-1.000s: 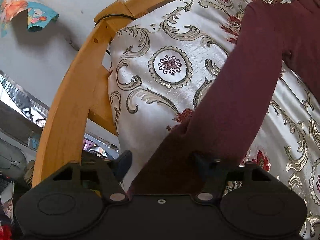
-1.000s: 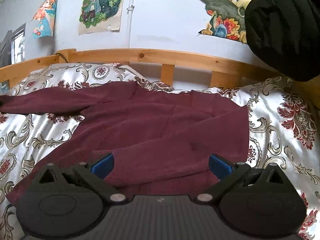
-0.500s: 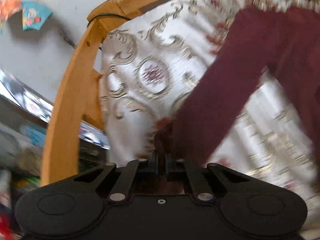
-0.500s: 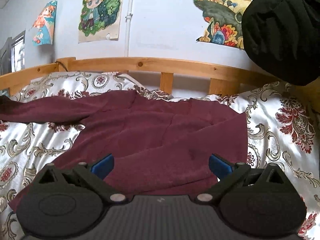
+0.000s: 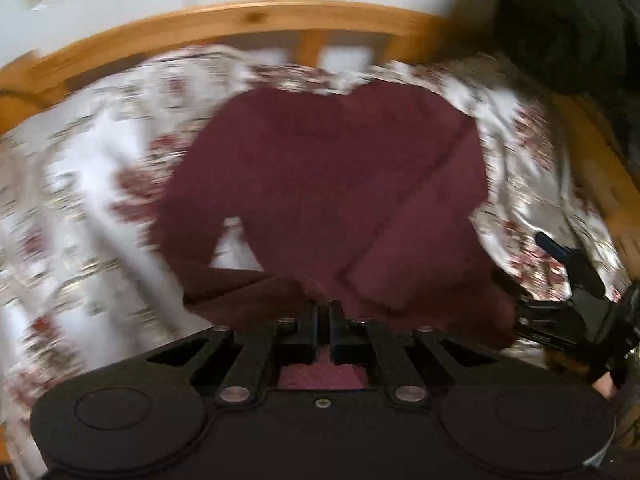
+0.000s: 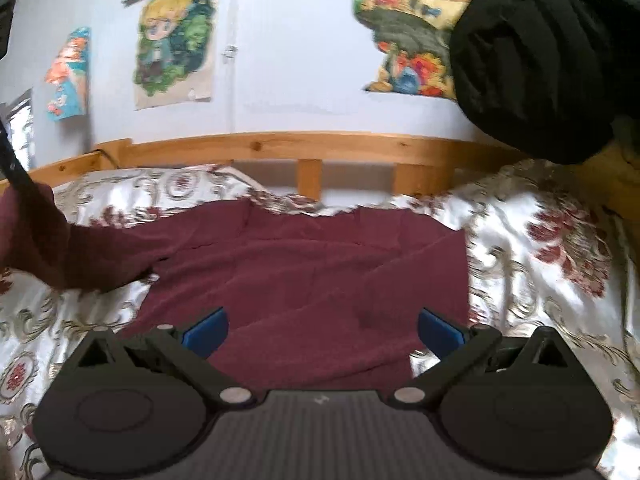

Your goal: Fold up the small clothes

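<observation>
Maroon long-sleeved top [image 6: 304, 276]: one item, lying spread on a patterned bedspread [image 6: 532, 248] of white satin with gold scrolls and dark red flowers, its neck end toward a wooden bed rail [image 6: 280, 148]. Body mostly flat with shallow creases; one side already turned in over the body, leaving a straight diagonal edge seen from the left wrist view. Sleeve [image 5: 240, 292]: lifted off the bedspread and drawn in toward the body, its cuff end bunched at the left gripper [image 5: 324, 312]. Left gripper: black, jaws pressed together, pinching the sleeve cuff, with maroon cloth showing behind the closed fingers; the picture from this side is heavily smeared. Right gripper [image 6: 322, 328]: black with blue pads [image 6: 206, 330], jaws spread wide, poised low over the near hem of the top, nothing between them; whether the fingers touch the cloth cannot be told. The same gripper shows at the right edge of the left wrist view [image 5: 568, 280]. Surroundings: pale wall behind the rail bearing cartoon posters [image 6: 176, 40]; a black padded garment [image 6: 536, 56] hanging at upper right above the bed corner.
</observation>
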### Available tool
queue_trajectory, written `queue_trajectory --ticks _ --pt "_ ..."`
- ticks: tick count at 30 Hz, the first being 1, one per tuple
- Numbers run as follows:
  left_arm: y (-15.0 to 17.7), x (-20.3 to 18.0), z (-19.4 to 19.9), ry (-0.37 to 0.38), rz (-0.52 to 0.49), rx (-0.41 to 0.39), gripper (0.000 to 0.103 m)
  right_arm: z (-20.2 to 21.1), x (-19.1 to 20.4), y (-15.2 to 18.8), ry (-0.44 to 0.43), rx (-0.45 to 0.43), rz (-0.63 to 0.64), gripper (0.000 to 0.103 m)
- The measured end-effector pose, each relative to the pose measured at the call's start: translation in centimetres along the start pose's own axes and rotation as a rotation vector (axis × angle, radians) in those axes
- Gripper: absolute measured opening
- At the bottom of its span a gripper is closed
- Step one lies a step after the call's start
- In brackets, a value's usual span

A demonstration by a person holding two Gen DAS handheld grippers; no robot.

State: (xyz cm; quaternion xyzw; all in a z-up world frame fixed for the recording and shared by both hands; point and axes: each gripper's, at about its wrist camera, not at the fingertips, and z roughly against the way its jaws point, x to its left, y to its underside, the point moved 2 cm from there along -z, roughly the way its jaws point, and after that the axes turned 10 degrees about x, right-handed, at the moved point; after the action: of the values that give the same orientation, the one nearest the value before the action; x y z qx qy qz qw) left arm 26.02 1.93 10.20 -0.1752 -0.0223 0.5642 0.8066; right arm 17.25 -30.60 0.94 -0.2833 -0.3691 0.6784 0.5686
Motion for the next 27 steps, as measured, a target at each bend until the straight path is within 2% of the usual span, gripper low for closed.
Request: queue_trajectory --ticks 9,15,18,20,21,27 --pt "-5.0 -8.0 -9.8 0.154 -0.079 0.056 0.004 -1.3 -7.2 0.7 0.076 0.154 -0.314 0.103" --pt "-6.6 -10.8 -15.3 0.201 -0.042 0.001 0.007 -1.7 -11.5 1.6 0.101 0.191 -0.474 0.103" --pt "-6.4 -11.0 -16.7 0.256 -0.010 -0.016 0.016 -2.2 -12.3 1.9 0.103 0.211 -0.502 0.103" --pt "-6.0 -10.7 -16.9 0.305 0.005 -0.023 0.032 -2.8 -11.9 2.0 0.101 0.227 -0.496 0.103" --pt "-5.7 -10.5 -16.8 0.314 0.007 -0.032 0.036 -3.1 -11.6 1.9 0.099 0.238 -0.491 0.103" --pt "-2.9 -6.9 -13.6 0.300 0.042 -0.137 0.063 -4.4 -9.4 1.8 0.029 0.265 -0.448 0.103"
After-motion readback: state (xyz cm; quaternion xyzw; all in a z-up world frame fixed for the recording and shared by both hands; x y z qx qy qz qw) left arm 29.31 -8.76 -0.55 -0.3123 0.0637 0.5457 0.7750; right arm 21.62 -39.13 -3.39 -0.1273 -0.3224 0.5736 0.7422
